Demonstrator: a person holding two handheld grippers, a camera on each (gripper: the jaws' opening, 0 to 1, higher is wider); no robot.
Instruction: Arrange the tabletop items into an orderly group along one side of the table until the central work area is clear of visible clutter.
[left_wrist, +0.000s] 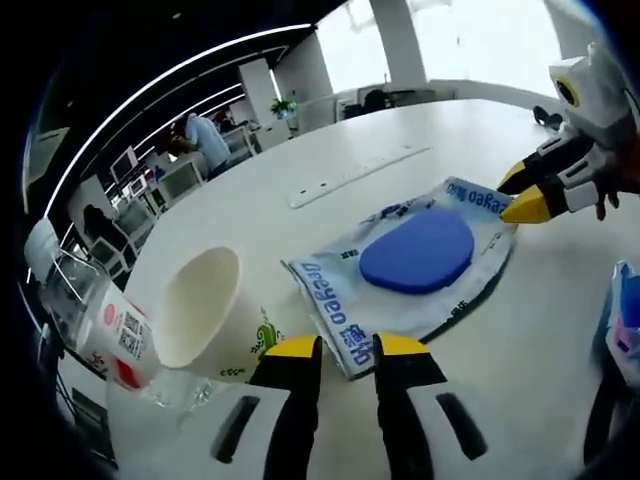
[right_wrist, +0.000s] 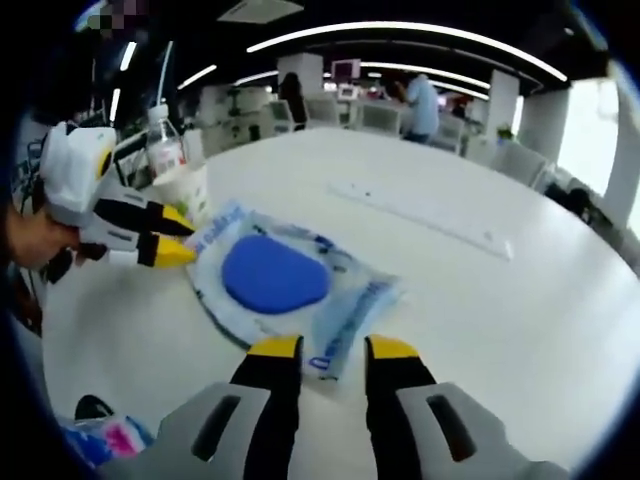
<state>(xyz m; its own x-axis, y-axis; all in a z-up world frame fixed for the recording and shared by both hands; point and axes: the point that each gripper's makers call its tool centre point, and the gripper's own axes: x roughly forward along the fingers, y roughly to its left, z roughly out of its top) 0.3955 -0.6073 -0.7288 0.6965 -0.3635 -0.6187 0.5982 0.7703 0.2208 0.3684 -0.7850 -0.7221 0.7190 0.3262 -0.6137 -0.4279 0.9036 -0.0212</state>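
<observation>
Clear printed packet (left_wrist: 420, 265) holds a blue oval pad (left_wrist: 417, 250).

office | white table (left_wrist: 300, 190) | ceiling light strips (right_wrist: 400, 30) | bright windows (left_wrist: 480, 40)

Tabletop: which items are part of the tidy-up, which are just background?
Job:
- blue pad in clear printed bag
- paper cup
- plastic bottle
- colourful packet

Background:
- white strip across table
- office chairs
- seated person

Both tongs, left (left_wrist: 346, 348) and right (right_wrist: 333, 348), jaws parted.
</observation>
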